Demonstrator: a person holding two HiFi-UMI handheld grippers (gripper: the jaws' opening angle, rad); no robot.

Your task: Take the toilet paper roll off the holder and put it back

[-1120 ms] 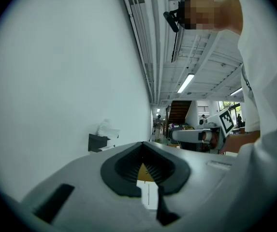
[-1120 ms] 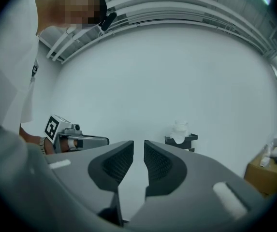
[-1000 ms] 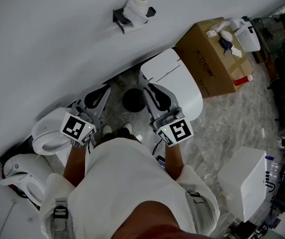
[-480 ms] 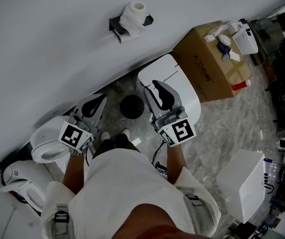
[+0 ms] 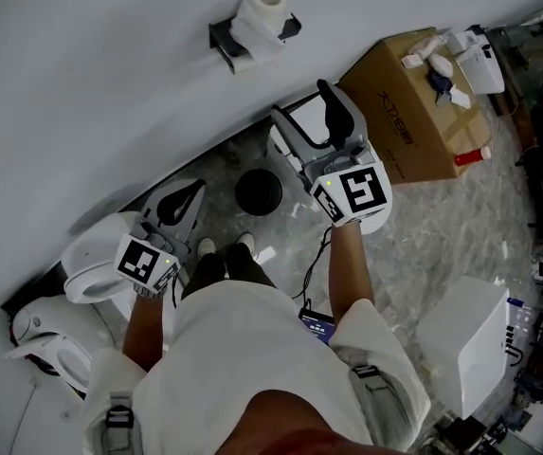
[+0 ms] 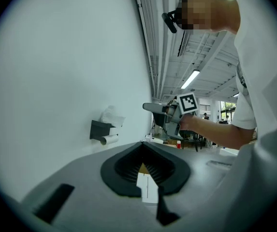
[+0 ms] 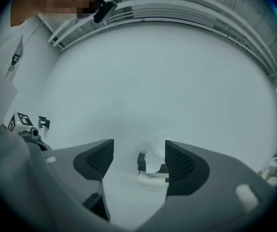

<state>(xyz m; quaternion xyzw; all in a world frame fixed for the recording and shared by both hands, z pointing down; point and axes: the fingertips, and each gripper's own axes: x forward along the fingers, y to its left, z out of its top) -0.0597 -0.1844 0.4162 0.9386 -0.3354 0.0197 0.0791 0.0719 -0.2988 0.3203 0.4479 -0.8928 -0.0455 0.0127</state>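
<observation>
A white toilet paper roll (image 5: 263, 9) sits on a black holder (image 5: 222, 38) fixed to the white wall, with a loose sheet hanging down. My right gripper (image 5: 299, 100) is raised toward it, still well short of it. Its jaws are opening and nothing is between them. In the right gripper view the roll (image 7: 156, 154) and holder (image 7: 141, 161) appear far off beyond the right gripper (image 7: 138, 149). My left gripper (image 5: 181, 197) hangs low by my body, shut and empty. In the left gripper view the roll (image 6: 110, 116) shows on the wall beyond the left gripper (image 6: 144, 151).
A white toilet (image 5: 91, 254) stands below the wall at left, another white fixture (image 5: 44, 335) beside it. A black round bin (image 5: 258, 191) sits on the floor. A cardboard box (image 5: 413, 112) with small items stands to the right, and a white cabinet (image 5: 465, 344) at lower right.
My right gripper has risen from waist height toward the wall and the roll, and its jaws have opened. The left gripper has stayed nearly in place.
</observation>
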